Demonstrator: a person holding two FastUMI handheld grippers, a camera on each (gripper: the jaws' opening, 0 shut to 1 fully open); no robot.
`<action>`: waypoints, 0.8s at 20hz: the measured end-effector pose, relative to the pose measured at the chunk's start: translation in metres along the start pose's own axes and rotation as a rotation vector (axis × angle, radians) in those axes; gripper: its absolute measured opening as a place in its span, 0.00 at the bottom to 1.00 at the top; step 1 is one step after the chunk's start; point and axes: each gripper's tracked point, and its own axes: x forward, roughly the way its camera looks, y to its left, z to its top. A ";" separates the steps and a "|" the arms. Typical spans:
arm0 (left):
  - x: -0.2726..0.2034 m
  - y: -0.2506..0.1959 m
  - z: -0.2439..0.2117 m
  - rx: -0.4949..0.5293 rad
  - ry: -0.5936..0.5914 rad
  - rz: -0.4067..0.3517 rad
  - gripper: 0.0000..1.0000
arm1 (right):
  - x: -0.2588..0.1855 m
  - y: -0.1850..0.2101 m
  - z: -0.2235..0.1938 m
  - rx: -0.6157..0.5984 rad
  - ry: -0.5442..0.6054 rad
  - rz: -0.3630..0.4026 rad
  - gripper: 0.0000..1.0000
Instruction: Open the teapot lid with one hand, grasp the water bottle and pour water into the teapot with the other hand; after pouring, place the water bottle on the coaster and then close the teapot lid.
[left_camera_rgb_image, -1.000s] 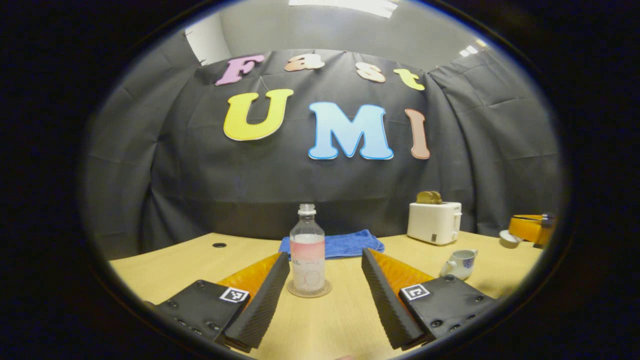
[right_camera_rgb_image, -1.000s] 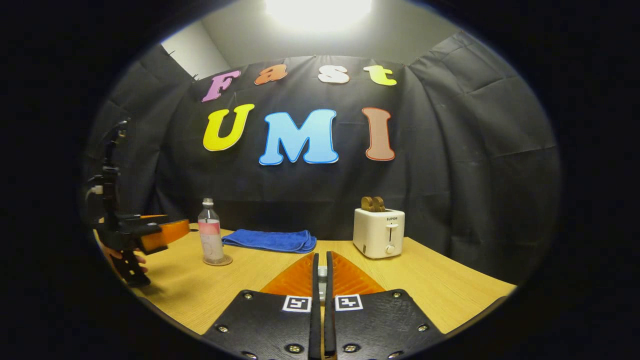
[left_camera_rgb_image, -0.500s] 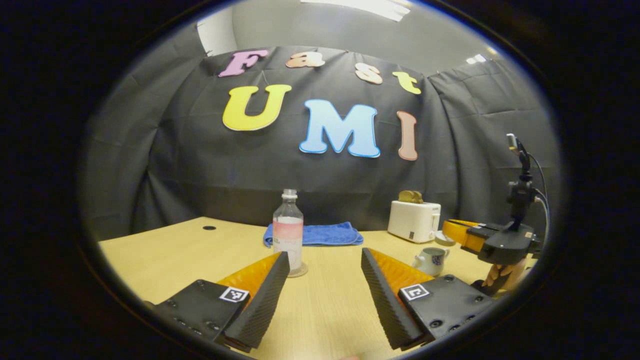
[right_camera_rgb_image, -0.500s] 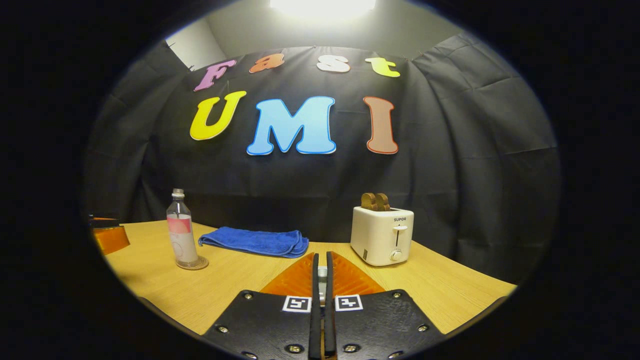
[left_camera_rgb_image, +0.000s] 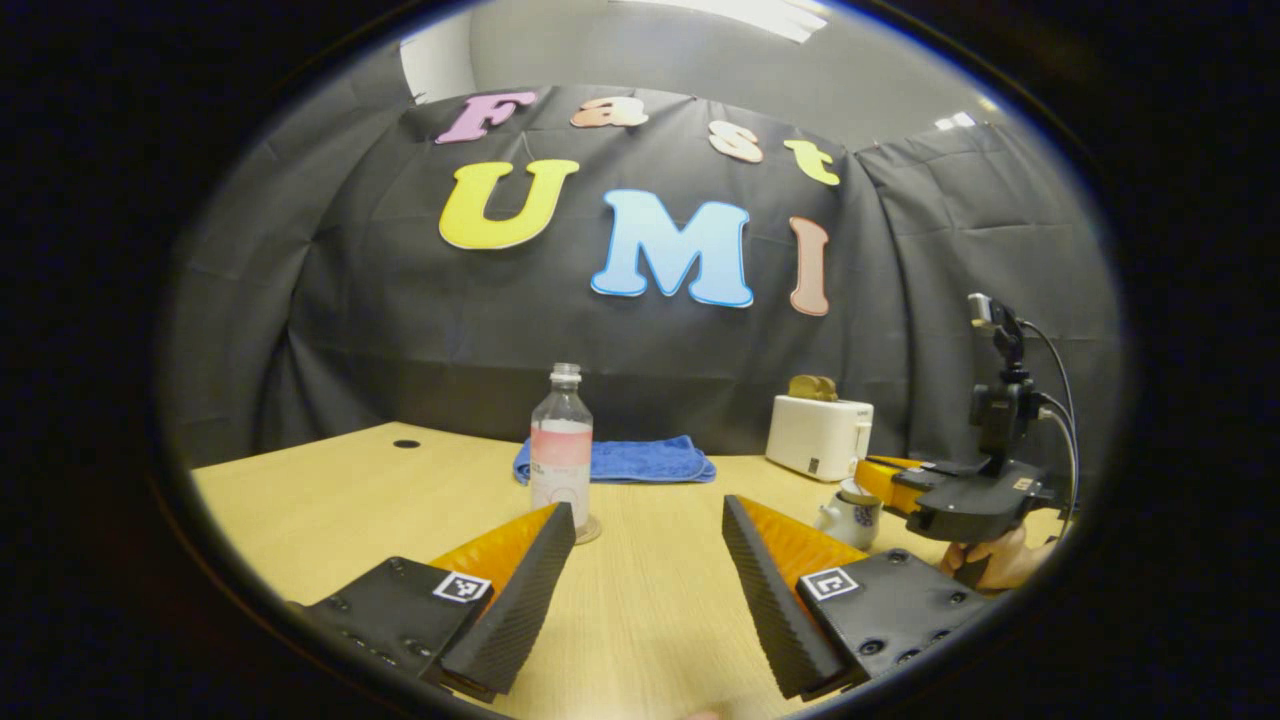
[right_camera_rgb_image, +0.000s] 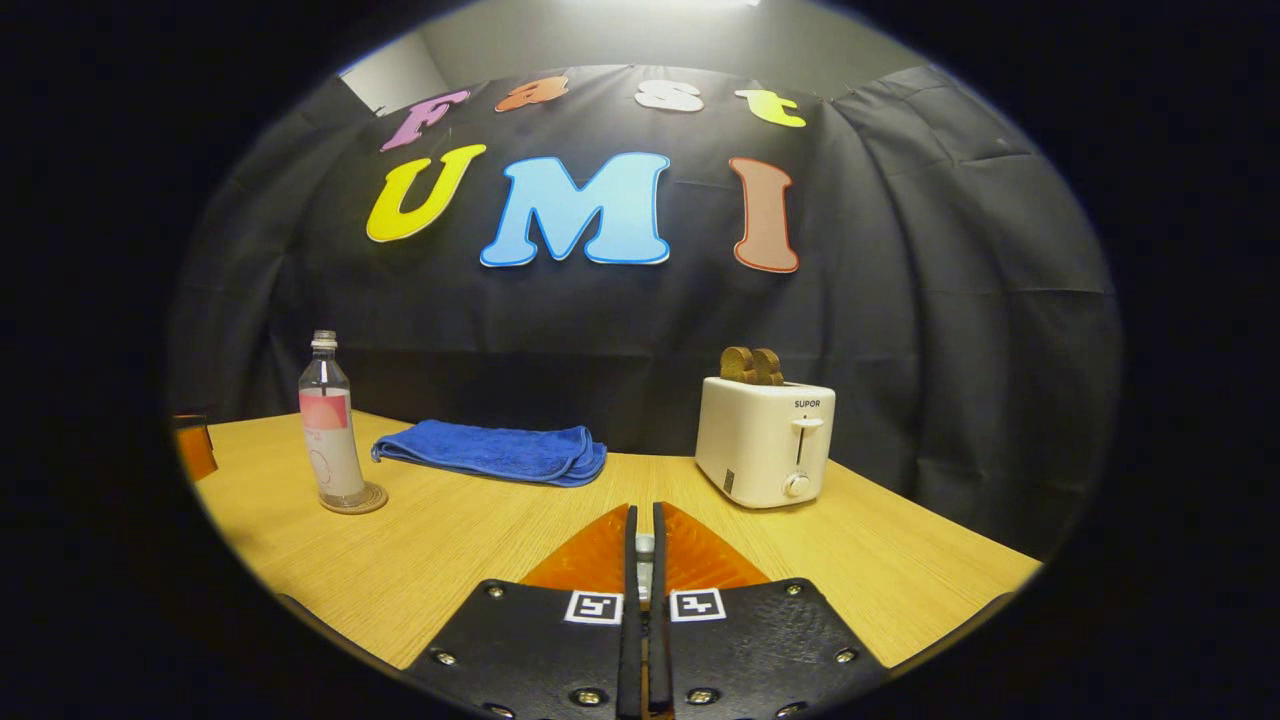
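Lid work is what remains, as I judge it: the water bottle (left_camera_rgb_image: 561, 445) already stands upright on its coaster (right_camera_rgb_image: 354, 499), so the last step would be setting the lid back on the teapot (left_camera_rgb_image: 848, 514). To do it well, the right claw (left_camera_rgb_image: 885, 478) should come down straight over the pot's mouth, keep the lid level, and part only once the lid sits in its seat; a sideways nudge could tip the small pot or clip its spout.

In the left gripper view the right claw hovers low, right at the teapot's top, held by a hand (left_camera_rgb_image: 995, 562) beneath it near the bench's (left_camera_rgb_image: 330, 495) right edge. Whether it grips a lid I cannot tell from there. In the right gripper view that claw's (right_camera_rgb_image: 644, 540) two fingers lie pressed together with a small pale thing caught in the slit between them, perhaps the lid's knob, though it is too small to say.

The left claw (left_camera_rgb_image: 648, 520) is spread wide apart and empty, held level over the near middle of the bench, pointing toward the back edge with the bottle just left of its line. A blue towel (right_camera_rgb_image: 492, 451) lies behind the bottle, and a white toaster (right_camera_rgb_image: 765, 441) stands toward the back right corner.
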 end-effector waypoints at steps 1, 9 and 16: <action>-0.001 -0.001 0.002 0.002 -0.003 -0.001 1.00 | 0.001 0.001 -0.001 0.001 0.005 -0.001 0.03; -0.006 0.004 0.011 0.036 -0.018 0.009 1.00 | 0.003 0.006 -0.005 -0.005 0.041 -0.004 0.09; -0.014 0.006 0.013 0.047 -0.020 0.017 1.00 | -0.021 0.010 0.016 -0.042 0.004 0.013 0.29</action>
